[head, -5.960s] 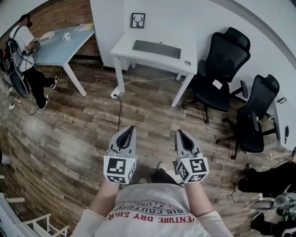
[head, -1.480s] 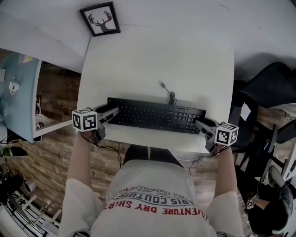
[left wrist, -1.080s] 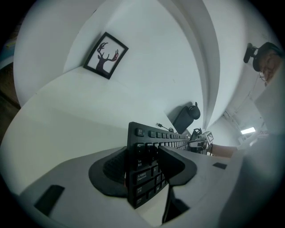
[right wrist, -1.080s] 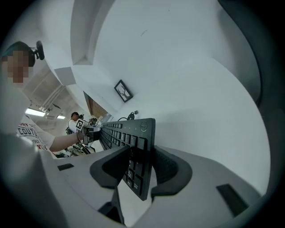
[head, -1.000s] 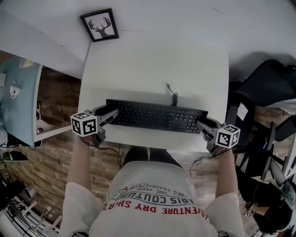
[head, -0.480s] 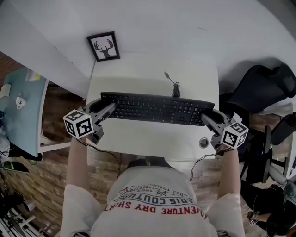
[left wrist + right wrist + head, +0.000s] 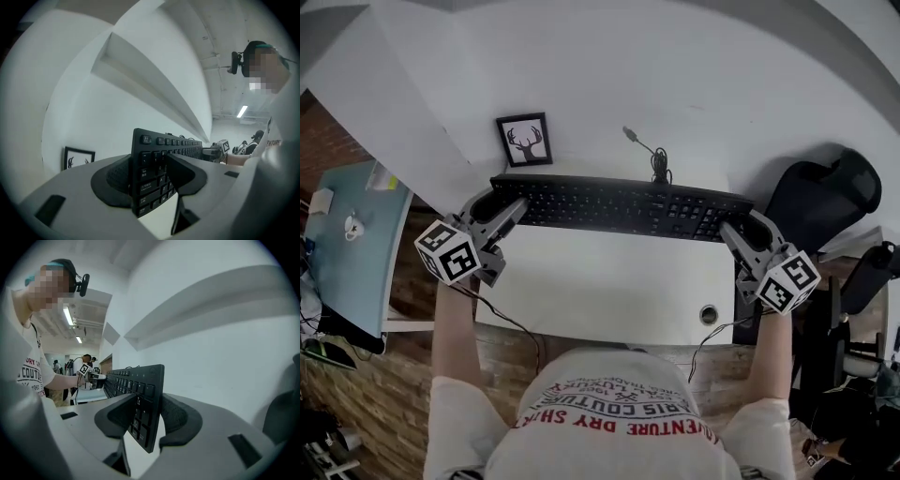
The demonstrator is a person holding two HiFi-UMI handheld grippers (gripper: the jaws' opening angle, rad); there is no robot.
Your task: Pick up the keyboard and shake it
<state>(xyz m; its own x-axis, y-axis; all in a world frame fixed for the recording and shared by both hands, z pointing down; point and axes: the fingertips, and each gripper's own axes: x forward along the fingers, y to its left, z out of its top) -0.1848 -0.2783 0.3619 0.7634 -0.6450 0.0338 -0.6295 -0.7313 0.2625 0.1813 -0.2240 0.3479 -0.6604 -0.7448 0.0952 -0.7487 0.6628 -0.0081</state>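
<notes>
At the left end of the keyboard [image 7: 619, 208], the left gripper [image 7: 511, 208] is closed on the short edge, with the board pinched between its two dark pads. In the left gripper view, the left gripper [image 7: 150, 174] is seen with one jaw behind the keyboard [image 7: 149, 159] and one jaw over the keys. At the opposite end, the right gripper [image 7: 731, 230] is clamped on the other short edge in the same way. In the right gripper view, the right gripper [image 7: 147, 417] is shown with the keyboard [image 7: 143, 394] standing on edge between its pads.

The keyboard is held in the air, off the white tabletop [image 7: 609, 281], and is spanned between the two grippers. In the head view it is seen above the far edge of the tabletop, its long axis running left to right, parallel to that edge. It is tipped up on its long side, with the key face turned toward the person. A cable [image 7: 649, 155] is seen rising from its back edge against the white wall.

A framed antler picture [image 7: 525, 141] is stood at the far left corner of the tabletop. A round cable hole [image 7: 708, 314] is set near the near right corner. A black office chair [image 7: 820, 202] is placed beyond the right edge.
</notes>
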